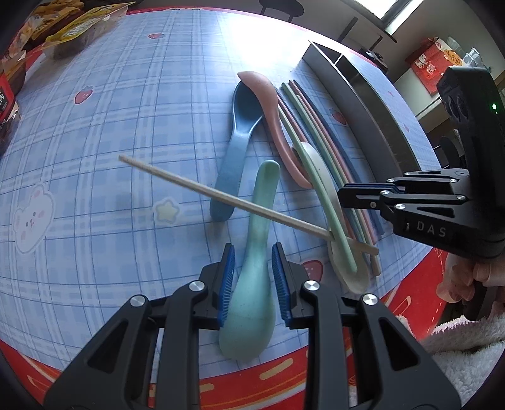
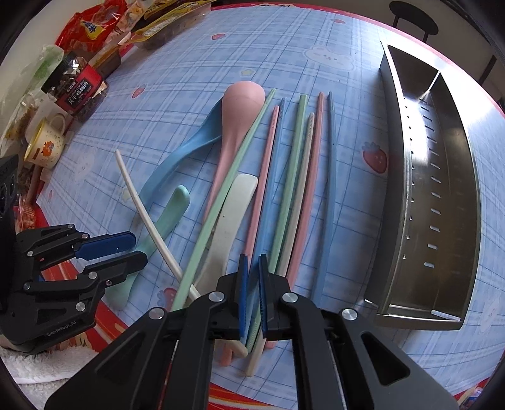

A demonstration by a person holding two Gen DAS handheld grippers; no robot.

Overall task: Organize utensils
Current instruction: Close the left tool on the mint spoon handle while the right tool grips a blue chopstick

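Note:
A mint spoon (image 1: pixel 257 220) lies on the plaid cloth with its neck between my left gripper's (image 1: pixel 253 274) blue pads. Thin gaps show on both sides, so the gripper is open. A beige chopstick (image 1: pixel 221 195) lies slanted across that spoon. In the right wrist view my right gripper (image 2: pixel 252 257) is shut, its tips down over a row of several pink, green and blue chopsticks (image 2: pixel 293 176). I cannot tell whether it pinches one. A blue spoon (image 2: pixel 176 157), a pink spoon (image 2: pixel 240 104) and a white spoon (image 2: pixel 233 205) lie beside them.
An empty steel tray (image 2: pixel 407 189) with a divider stands to the right of the chopsticks. Snack bags (image 2: pixel 94 28), a jar (image 2: pixel 75 85) and a small cup (image 2: pixel 44 138) crowd the far left. The table's red edge (image 1: pixel 252 388) runs just below the spoon's bowl.

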